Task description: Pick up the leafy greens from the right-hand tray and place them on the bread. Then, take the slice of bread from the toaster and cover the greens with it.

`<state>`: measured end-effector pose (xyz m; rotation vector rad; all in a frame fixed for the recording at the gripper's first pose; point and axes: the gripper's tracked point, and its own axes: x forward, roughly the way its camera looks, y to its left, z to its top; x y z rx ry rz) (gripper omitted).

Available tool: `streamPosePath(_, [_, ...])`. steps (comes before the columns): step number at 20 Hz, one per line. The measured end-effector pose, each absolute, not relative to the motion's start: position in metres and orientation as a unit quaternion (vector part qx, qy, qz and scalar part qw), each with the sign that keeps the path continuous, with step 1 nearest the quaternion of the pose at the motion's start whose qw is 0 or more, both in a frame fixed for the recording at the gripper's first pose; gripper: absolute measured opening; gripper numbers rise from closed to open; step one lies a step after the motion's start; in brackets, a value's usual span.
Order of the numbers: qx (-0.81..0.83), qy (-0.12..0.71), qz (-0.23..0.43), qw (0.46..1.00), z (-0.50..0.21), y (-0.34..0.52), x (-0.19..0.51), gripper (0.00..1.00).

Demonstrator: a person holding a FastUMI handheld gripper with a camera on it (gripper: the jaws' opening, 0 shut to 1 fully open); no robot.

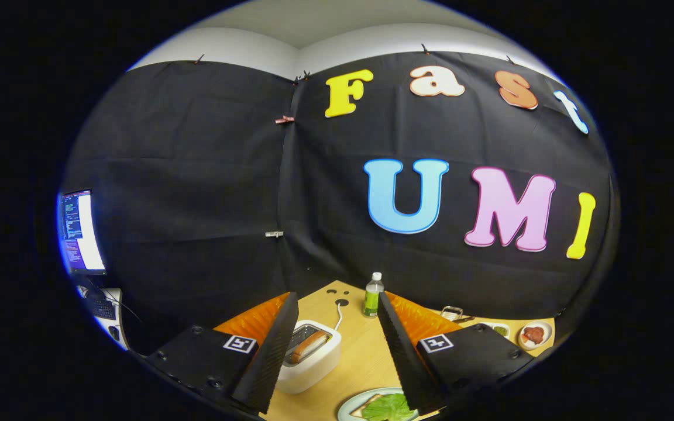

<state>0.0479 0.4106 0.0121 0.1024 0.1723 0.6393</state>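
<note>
My gripper [337, 351] hangs above the wooden table [366, 356], open, with nothing between its two black fingers [270, 356]. Below, near the right finger, a pale plate [346, 409] holds a slice of bread [363, 406] with the leafy greens [387, 407] lying on top of it. Just right of the left finger stands the white toaster [310, 362], with a browned slice of bread [309, 346] sticking out of its slot. The right finger hides part of the plate.
A small bottle of green liquid [373, 295] stands at the table's far edge, beyond the fingers. A tray with green bits [499, 329], a metal clip [453, 313] and a small dish of reddish food [534, 335] sit at the right. A lit monitor [79, 231] stands far left.
</note>
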Motion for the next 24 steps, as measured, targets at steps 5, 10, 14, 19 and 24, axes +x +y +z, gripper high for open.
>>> streamPosePath(5, [0.03, 0.148, 0.305, 0.94, -0.044, 0.455, 0.069, 0.89])
streamPosePath(10, [0.038, 0.252, 0.279, 0.926, -0.114, 0.491, 0.077, 0.95])
streamPosePath(14, [0.038, 0.319, 0.239, 0.916, -0.159, 0.502, 0.092, 0.95])
streamPosePath(19, [0.048, 0.372, 0.228, 0.899, -0.191, 0.521, 0.088, 0.73])
streamPosePath(24, [0.079, 0.396, 0.219, 0.888, -0.198, 0.534, 0.082, 0.17])
